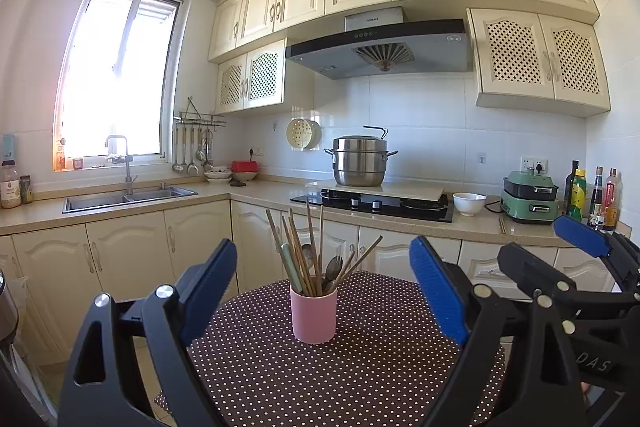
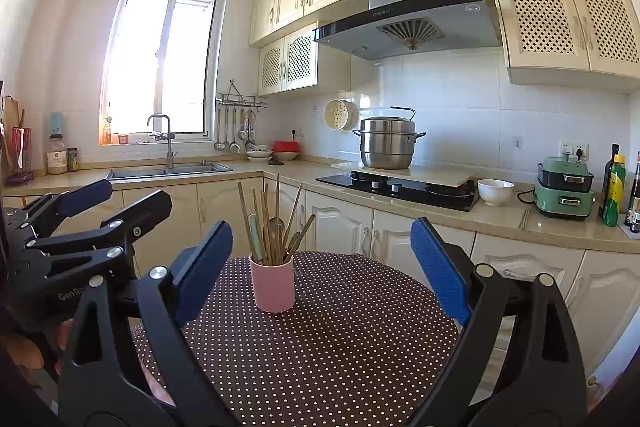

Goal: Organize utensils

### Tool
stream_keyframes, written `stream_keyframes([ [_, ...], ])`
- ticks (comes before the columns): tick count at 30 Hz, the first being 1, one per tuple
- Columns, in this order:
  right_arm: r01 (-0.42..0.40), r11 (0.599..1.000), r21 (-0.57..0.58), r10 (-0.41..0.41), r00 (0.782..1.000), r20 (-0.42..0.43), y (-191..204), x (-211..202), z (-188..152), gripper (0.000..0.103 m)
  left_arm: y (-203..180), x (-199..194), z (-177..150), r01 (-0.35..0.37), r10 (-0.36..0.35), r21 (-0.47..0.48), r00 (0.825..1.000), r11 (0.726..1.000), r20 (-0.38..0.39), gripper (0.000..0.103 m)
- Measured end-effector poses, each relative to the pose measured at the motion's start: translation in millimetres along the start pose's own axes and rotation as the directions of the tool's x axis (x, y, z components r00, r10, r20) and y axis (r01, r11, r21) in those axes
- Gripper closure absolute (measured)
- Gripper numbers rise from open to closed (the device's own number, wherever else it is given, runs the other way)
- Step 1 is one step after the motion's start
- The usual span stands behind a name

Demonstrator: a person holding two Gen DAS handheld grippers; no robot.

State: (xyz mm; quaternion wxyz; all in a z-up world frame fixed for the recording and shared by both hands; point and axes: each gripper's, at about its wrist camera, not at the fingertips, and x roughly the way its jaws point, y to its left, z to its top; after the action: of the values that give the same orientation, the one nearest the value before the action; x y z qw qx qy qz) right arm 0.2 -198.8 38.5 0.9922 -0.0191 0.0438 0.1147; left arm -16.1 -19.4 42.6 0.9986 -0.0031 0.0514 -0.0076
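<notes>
Fingers of L gripper & R gripper spread wide, empty, level, side by side facing pink cup w/ utensils

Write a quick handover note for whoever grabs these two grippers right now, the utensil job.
Left gripper: open, empty, held short of the table.
Right gripper: open, empty, beside the left one.
Pink cup stands upright on the dotted table, holding chopsticks, spoons and a pale-handled utensil, all mixed.
Done: nothing visibly sorted.
Left: probably pull the utensils and group them by type.
</notes>
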Motion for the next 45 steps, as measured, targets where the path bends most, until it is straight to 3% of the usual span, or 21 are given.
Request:
stream_keyframes([
  [45,-0.001,1.000,0.008,0.001,1.000,-0.031,2.7,3.9,-6.6,0.013,-0.4,7.5,-7.7,0.007,-0.007,0.013,1.000,1.000,-0.019,0.017],
])
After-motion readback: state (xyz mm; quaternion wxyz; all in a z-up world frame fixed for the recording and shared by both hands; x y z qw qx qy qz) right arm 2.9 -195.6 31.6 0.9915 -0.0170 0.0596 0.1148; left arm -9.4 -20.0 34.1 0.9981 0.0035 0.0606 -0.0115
